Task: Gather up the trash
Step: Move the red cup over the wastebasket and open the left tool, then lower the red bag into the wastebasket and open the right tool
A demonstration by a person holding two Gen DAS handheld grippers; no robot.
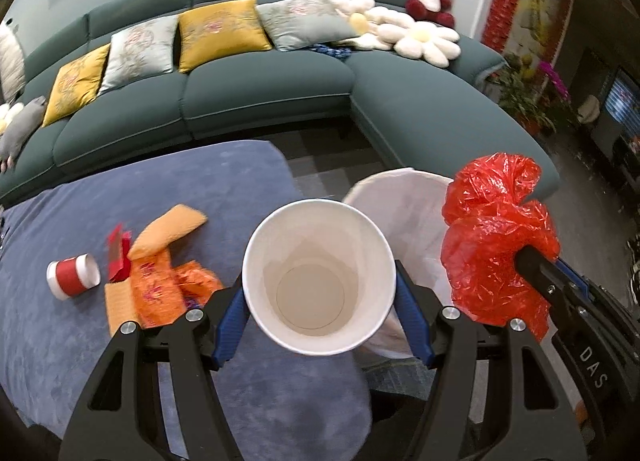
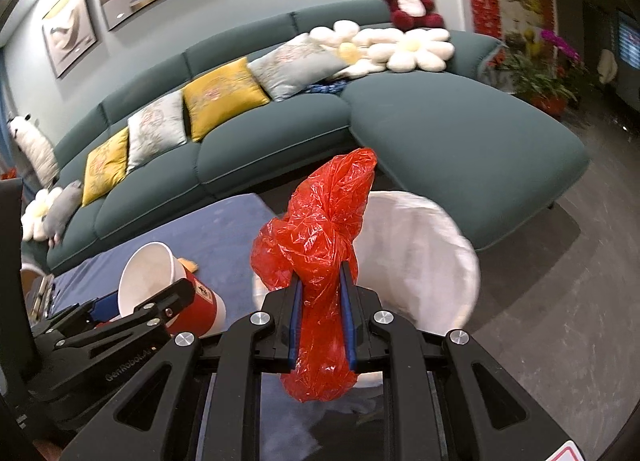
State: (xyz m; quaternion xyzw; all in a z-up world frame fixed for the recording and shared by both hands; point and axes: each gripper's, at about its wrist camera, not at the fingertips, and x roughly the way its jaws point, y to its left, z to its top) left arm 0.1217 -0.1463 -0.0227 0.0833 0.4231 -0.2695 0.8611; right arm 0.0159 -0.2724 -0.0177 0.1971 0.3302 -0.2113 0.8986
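Note:
My left gripper [image 1: 320,293] is shut on a large paper cup [image 1: 312,253], white inside and red outside, held above the blue table's right edge; the cup also shows in the right wrist view [image 2: 160,285]. My right gripper [image 2: 322,293] is shut on a crumpled red plastic bag [image 2: 324,233], also seen at the right in the left wrist view [image 1: 496,237]. A white-lined trash bin [image 2: 420,261] stands just behind both; it also shows in the left wrist view [image 1: 404,197]. On the table lie a small red-and-white cup [image 1: 72,275] on its side, orange wrappers [image 1: 160,289] and a red carton [image 1: 118,257].
The table has a blue cloth [image 1: 120,341]. A green sectional sofa [image 1: 260,101] with cushions runs behind the table and bin. Potted plants [image 2: 536,77] and a grey floor [image 2: 560,321] lie to the right.

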